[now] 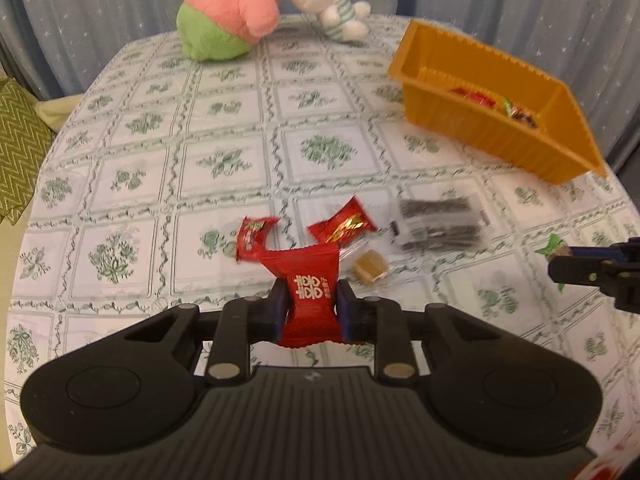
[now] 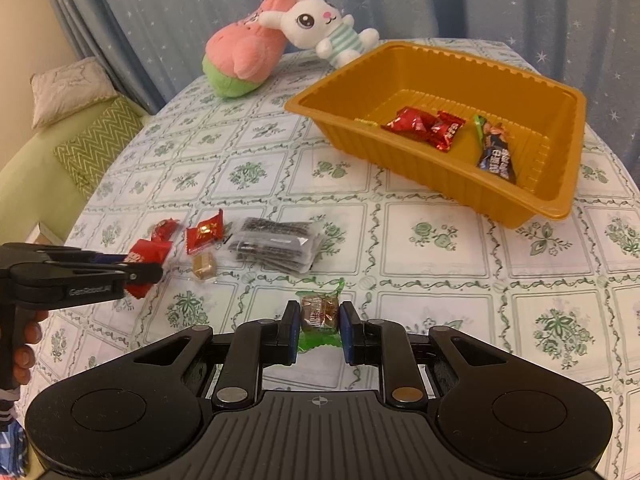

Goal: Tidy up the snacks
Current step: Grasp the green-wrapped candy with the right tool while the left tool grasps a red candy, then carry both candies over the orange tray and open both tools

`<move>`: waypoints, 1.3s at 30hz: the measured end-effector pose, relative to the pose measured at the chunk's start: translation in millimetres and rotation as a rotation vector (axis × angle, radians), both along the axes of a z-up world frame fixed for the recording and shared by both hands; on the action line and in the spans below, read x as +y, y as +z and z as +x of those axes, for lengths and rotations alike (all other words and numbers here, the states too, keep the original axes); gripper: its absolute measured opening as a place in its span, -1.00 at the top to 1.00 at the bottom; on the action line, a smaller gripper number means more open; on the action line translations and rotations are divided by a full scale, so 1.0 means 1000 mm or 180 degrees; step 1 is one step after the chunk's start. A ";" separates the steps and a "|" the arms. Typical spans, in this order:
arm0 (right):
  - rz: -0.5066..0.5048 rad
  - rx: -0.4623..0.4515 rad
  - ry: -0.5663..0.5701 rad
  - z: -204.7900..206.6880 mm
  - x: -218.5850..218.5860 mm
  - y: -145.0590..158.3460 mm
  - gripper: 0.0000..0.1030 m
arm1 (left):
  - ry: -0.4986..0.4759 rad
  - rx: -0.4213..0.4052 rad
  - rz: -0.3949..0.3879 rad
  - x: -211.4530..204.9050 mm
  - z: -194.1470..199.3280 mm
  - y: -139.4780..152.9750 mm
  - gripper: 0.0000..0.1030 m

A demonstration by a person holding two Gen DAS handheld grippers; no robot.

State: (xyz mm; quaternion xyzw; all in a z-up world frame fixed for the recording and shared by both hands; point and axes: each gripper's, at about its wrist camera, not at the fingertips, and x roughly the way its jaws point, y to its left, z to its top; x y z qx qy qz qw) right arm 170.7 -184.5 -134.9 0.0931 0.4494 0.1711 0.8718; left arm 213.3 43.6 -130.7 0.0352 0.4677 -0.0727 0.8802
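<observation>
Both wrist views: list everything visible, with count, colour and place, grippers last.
tray: 1, orange, right side of table
wrapped snacks in tray: about 4, mostly red, one dark, on tray floor
red candies: 2, loose on the table, left of centre
dark packet: 1, clear-wrapped, beside the red candies
tan cube candy: 1, clear-wrapped, in front of them
plush toys: 2, pink-green and white rabbit, far edge
tablecloth: 1, white with green florals
cushions: 2, green zigzag and pale, left
left gripper: shut on large red candy
right gripper: shut on green-wrapped candy
</observation>
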 end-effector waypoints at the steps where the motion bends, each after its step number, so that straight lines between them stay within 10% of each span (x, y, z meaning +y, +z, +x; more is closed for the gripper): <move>1: 0.0010 -0.0012 -0.0011 0.000 -0.003 0.002 0.59 | -0.0016 -0.0031 -0.0011 -0.003 0.000 0.005 0.54; 20: 0.0077 -0.0350 -0.0542 0.034 -0.080 0.048 0.59 | -0.0837 -0.0551 -0.0173 -0.125 0.068 0.065 0.54; 39: -0.0033 -0.0383 -0.0872 0.110 -0.132 0.041 0.59 | -0.1176 -0.0417 -0.0152 -0.211 0.160 0.052 0.54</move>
